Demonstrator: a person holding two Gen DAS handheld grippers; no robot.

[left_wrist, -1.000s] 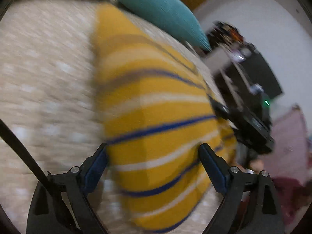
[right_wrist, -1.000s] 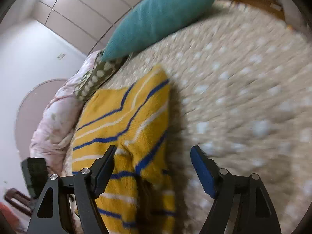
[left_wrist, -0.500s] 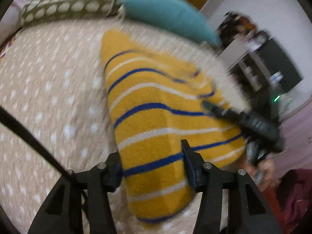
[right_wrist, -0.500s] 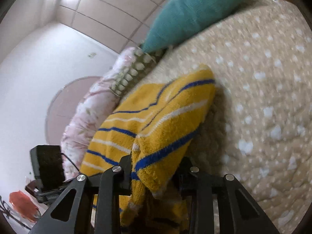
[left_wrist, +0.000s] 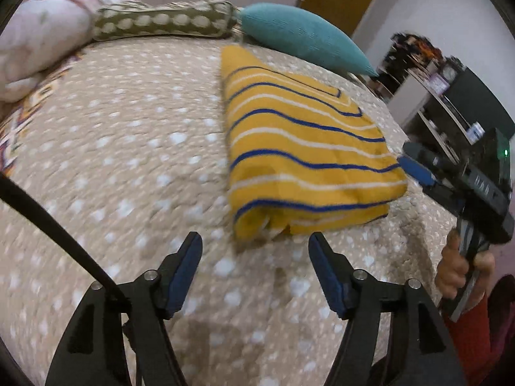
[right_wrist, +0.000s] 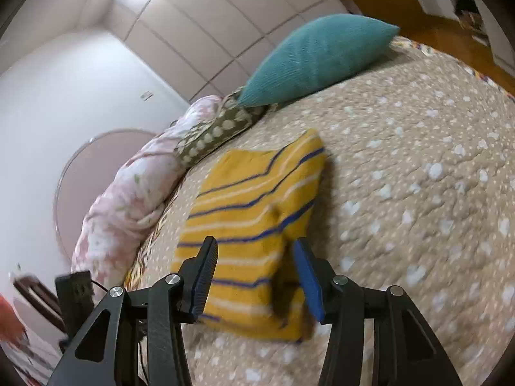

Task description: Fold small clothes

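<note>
We saw the pink floral bundle (left_wrist: 38, 38) and spotted bolster (left_wrist: 164, 22) at the left; our left gripper (left_wrist: 254, 251) was opening on nothing. The folded yellow knit garment (left_wrist: 305, 148), blue-and-white striped, lay on the quilted dotted bedspread (left_wrist: 128, 148). Our right gripper (right_wrist: 254, 263) was opening, seemingly clear of it

We cannot read the blurred clutter on the shelves (left_wrist: 431, 74), and the sweater's (right_wrist: 257, 225) near edge hides behind the right gripper (right_wrist: 257, 276).

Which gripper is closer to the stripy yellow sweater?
Right. The right gripper frames the sweater's edge, jaws opening. The left gripper is short of it, jaws opening on nothing.
</note>
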